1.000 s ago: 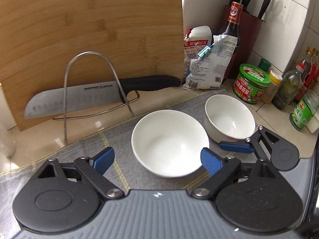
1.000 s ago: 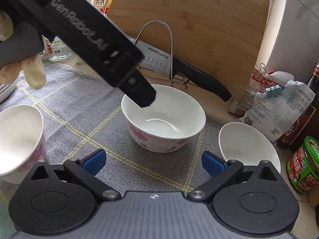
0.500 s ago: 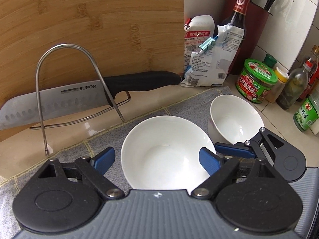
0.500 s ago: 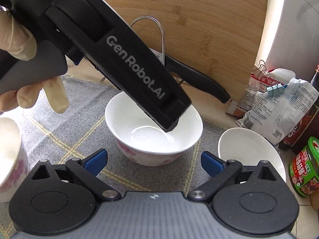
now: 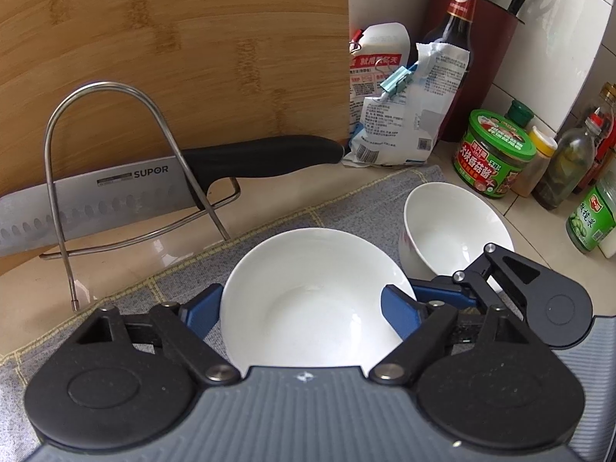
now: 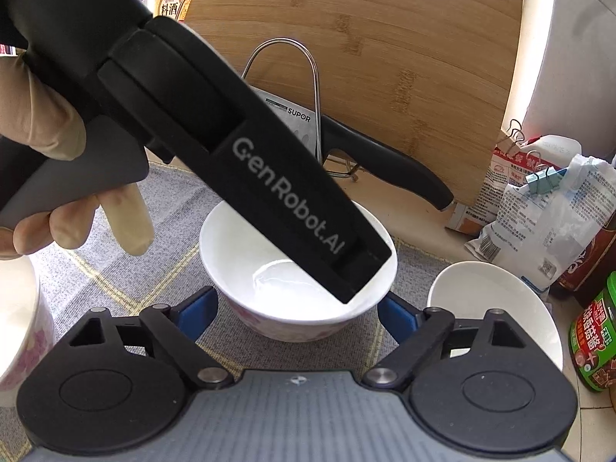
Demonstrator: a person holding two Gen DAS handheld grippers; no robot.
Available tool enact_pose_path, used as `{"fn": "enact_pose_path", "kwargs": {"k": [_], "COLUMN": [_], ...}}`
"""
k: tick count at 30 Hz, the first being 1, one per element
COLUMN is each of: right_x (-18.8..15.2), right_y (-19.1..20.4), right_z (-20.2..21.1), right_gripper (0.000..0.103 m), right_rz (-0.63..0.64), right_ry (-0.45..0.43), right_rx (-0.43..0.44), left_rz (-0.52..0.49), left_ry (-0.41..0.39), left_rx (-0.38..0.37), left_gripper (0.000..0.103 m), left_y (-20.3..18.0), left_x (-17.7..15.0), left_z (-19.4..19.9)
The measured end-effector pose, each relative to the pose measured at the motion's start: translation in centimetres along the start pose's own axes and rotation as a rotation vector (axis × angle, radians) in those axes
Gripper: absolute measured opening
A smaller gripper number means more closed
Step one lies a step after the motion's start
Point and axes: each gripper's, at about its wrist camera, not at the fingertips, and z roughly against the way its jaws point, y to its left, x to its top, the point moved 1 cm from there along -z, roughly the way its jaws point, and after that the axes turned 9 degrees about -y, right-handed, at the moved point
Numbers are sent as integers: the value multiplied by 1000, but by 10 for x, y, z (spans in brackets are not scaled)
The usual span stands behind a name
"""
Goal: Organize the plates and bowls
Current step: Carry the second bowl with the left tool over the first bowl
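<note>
A white bowl with a pink flower pattern stands on the grey mat. My left gripper is open, its blue pads on either side of the bowl's rim. My right gripper is open too, its pads flanking the same bowl lower down; the left gripper's black body crosses over it. A second white bowl stands just to the right. A third flowered bowl shows at the left edge of the right wrist view.
A steel wire rack holds a Supor knife against a bamboo cutting board. Clipped bags, a soy sauce bottle, a green-lidded jar and several condiment bottles crowd the back right.
Both grippers have moved forward and down onto the middle bowl, so it now sits between each pair of pads. The bowls have not moved.
</note>
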Motion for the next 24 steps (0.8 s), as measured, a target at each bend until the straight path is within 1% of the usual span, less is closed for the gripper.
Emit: {"fn": "enact_pose_path", "kwargs": {"k": [13,24], "right_x": [3,4], "right_y": [0,2], "right_z": [0,3], "right_gripper": [92,92], "right_rz": [1,18], "right_ry": [-3,4], "right_rx": [2,11], "left_rz": [-8,-9], "left_ry": [1,-6], "left_rx": [4,6], "left_gripper": [86,86], "left_y": [-1,-2], "left_x": [0,-4], "left_z": [-3,7]}}
